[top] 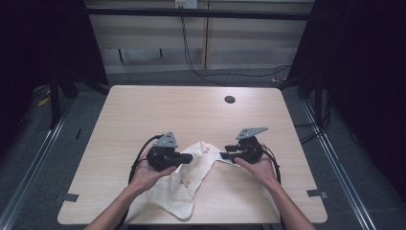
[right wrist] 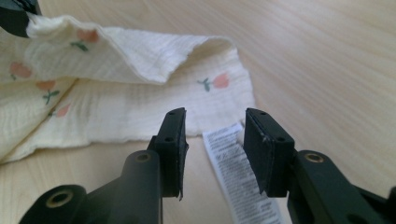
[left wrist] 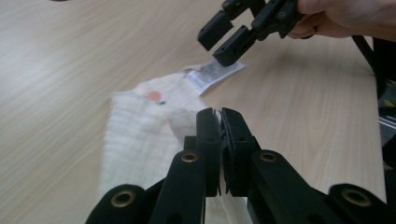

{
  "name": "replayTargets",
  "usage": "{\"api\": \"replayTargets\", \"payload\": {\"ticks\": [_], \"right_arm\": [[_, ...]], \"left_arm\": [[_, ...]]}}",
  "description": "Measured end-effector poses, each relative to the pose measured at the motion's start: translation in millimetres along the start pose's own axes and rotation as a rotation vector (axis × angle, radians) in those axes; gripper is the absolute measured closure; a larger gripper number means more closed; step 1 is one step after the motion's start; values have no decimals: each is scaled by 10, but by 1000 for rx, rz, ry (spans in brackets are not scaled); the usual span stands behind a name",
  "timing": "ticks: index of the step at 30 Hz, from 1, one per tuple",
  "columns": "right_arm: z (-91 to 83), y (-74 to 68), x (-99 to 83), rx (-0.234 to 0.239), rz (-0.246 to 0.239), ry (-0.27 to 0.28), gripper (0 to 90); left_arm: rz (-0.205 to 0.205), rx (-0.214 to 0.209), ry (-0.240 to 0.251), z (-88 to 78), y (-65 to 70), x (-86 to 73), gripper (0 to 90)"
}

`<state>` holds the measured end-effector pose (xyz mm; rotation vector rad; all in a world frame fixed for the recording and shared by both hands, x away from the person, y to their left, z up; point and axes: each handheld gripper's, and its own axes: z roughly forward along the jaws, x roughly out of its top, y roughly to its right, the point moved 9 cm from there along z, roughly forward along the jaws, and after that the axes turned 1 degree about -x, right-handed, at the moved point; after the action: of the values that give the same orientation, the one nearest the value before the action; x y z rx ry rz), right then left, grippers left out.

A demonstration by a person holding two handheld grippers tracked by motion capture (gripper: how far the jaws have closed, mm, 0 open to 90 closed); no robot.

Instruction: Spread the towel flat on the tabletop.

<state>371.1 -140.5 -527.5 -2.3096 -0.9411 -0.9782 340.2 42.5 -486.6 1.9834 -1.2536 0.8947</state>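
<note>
A pale wood-grain tabletop point(top: 158, 110) with rounded corners and a dark round cable hole point(top: 230, 99) near its far edge stands on a grey floor point(top: 378, 158); metal rails point(top: 28, 163) run along both sides, dark curtains flank the scene, and a black cable point(top: 189, 52) hangs down the light wall panels behind. A cream muslin cloth point(top: 191, 175) printed with small orange-red flowers lies crumpled on the near half of the tabletop, between the two hands, one corner reaching the near edge. The left tongs point(top: 190, 157) are clamped shut on a raised fold of the cloth point(left wrist: 140, 135), a thin edge of fabric pinched between the pads, as the left gripper view shows. The right tongs point(right wrist: 212, 147) stand partly apart, gripping nothing, their pads on either side of the white printed care label point(right wrist: 233, 172) that lies flat on the wood at the cloth's edge; in the left gripper view they hover just above that label point(left wrist: 212, 74). A hand point(top: 258, 167) holds the right gripper from below, and a trailing cable loops beside each wrist.
</note>
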Motion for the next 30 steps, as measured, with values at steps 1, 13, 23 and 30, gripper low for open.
{"api": "replayTargets", "payload": {"ticks": [1,13,23,30], "right_arm": [[0,0,0,0,0,0,601],[434,174,36,8,0,-70,584],[570,185,-4,-30,-22,-74,633],[542,200,-38,-47,11,-55,838]], "left_arm": [[-12,3,11,-41,-35,-7,869],[-79,68,38,-330,-350,-263,869],[-140,69,92,-469,-468,-315,868],[-132,87,83,-493,-512,-358,869]]}}
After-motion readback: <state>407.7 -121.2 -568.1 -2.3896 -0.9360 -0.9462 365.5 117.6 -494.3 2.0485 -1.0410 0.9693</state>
